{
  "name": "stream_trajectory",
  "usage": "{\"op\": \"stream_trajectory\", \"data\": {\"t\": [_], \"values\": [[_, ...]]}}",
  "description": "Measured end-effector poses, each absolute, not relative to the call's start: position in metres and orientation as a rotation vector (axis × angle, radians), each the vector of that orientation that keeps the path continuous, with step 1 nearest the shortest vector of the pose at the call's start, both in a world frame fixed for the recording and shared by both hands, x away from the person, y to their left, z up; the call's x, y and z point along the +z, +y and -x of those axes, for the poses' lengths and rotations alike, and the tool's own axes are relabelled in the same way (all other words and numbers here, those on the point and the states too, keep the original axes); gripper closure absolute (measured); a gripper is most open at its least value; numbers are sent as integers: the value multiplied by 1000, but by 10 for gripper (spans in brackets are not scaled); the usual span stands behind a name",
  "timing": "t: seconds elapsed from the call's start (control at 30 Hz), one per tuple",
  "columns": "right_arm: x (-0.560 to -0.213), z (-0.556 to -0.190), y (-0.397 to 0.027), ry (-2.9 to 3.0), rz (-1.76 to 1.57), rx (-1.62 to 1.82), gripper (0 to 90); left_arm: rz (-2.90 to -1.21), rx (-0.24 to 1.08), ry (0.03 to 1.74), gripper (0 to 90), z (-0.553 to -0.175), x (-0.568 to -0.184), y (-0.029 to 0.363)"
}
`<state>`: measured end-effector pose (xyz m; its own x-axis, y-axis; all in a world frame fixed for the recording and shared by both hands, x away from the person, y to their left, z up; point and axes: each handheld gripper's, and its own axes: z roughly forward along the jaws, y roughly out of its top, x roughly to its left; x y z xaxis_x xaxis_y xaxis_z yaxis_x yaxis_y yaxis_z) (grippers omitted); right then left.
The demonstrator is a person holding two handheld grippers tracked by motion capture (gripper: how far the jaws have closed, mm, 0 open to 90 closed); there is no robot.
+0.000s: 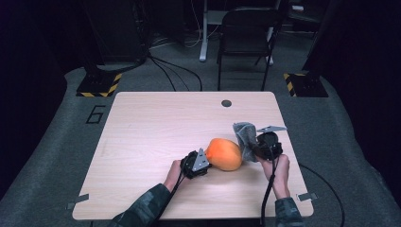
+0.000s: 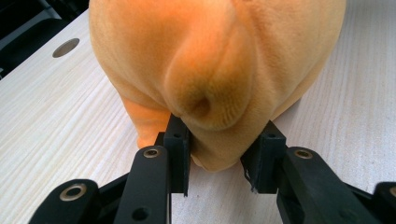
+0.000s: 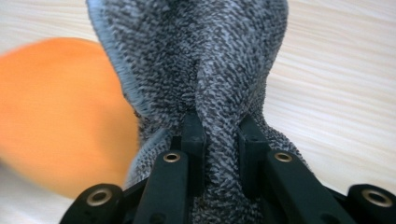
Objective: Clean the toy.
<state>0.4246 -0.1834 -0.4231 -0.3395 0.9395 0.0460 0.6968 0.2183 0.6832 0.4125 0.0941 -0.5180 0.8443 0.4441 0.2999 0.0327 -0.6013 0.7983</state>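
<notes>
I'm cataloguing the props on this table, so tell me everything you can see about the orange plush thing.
The orange plush toy is a rounded, egg-like soft lump with short velvety pile, deeper orange on top and paler peach toward its underside. It lies on the pale wooden table, right of centre near the person's edge. A stubby dimpled nub sticks out of the end facing the left hand-held gripper, whose jaws pinch a fold of plush below that nub. On its other side, the grey knitted cloth hangs close; contact is unclear.
</notes>
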Motion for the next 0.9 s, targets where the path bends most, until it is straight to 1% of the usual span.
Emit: {"op": "stream_trajectory", "data": {"t": [0.13, 0.33, 0.7, 0.8, 0.9], "values": [[-436, -430, -208, 2083, -1602, 852, 770, -2140, 598, 350, 662, -413, -519, 95], [-459, -439, -216, 2113, -1670, 786, 767, -2138, 603, 340, 681, -413, -521, 95], [-461, -439, -214, 2119, -1671, 781, 765, -2119, 643, 320, 754, -409, -523, 95], [-460, -438, -213, 2114, -1682, 780, 765, -2078, 597, 338, 781, -409, -517, 97], [-459, -439, -216, 2112, -1668, 786, 765, -2034, 503, 397, 788, -407, -496, 98]]}}
